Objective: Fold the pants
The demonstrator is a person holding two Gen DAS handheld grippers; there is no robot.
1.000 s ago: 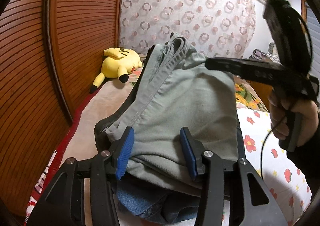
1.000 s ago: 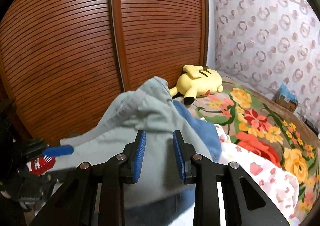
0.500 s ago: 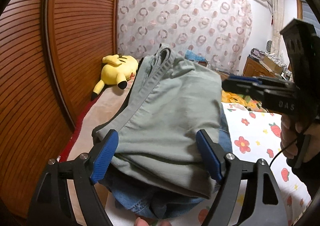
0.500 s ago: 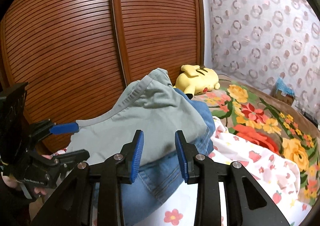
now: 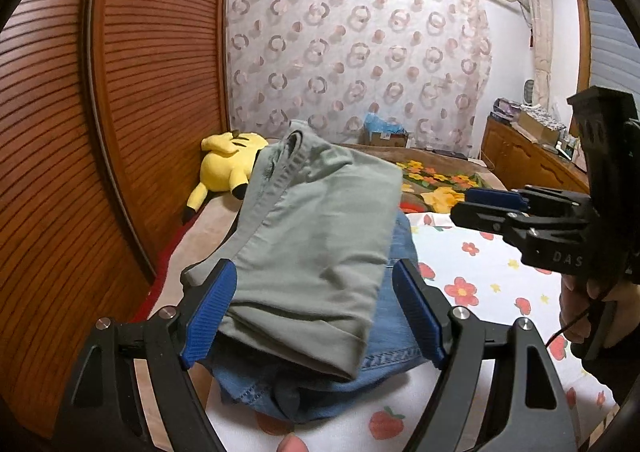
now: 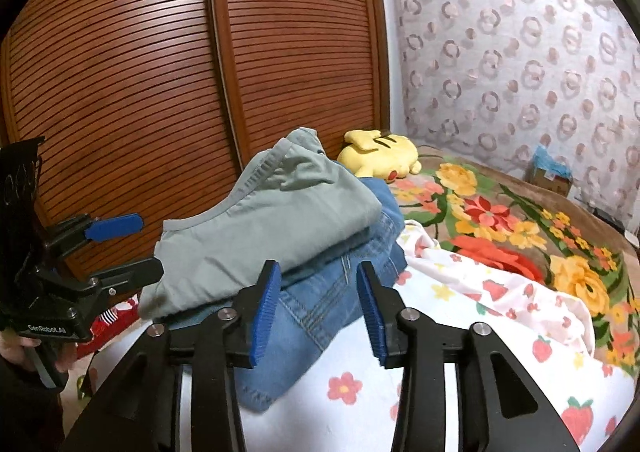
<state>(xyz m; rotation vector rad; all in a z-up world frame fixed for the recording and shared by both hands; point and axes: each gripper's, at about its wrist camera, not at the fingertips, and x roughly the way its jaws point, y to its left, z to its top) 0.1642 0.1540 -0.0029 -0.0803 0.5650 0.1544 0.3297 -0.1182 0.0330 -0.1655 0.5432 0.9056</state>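
Grey-green pants [image 5: 316, 252] lie folded on top of a stack, with folded jeans [image 5: 384, 348] directly beneath them, on the bed near the slatted wooden doors [image 6: 160, 71]. The stack rests on a white sheet [image 5: 492, 292] printed with flowers and strawberries.

The left claw [image 5: 312, 316] is spread wide; its blue pads stand to either side of the near end of the pants, and neither presses the cloth. Its jaws have just been opening, with the pants between them but free. In the right wrist view the same claw [image 6: 124, 248] sits beside the left edge of the stack, its pads apart.

The right claw [image 6: 316, 312] is partly spread, its jaws having just been opening further. Nothing is pinched: the jeans show in the gap beyond the pads, which hang clear of them. In the left wrist view it [image 5: 480, 203] is off to the right of the stack, over the sheet, gripped by a hand [image 5: 588, 308].

A yellow plush [image 6: 380, 155] lies behind the stack on a floral blanket [image 6: 520, 219], by a curtain [image 5: 360, 63] patterned with rings.
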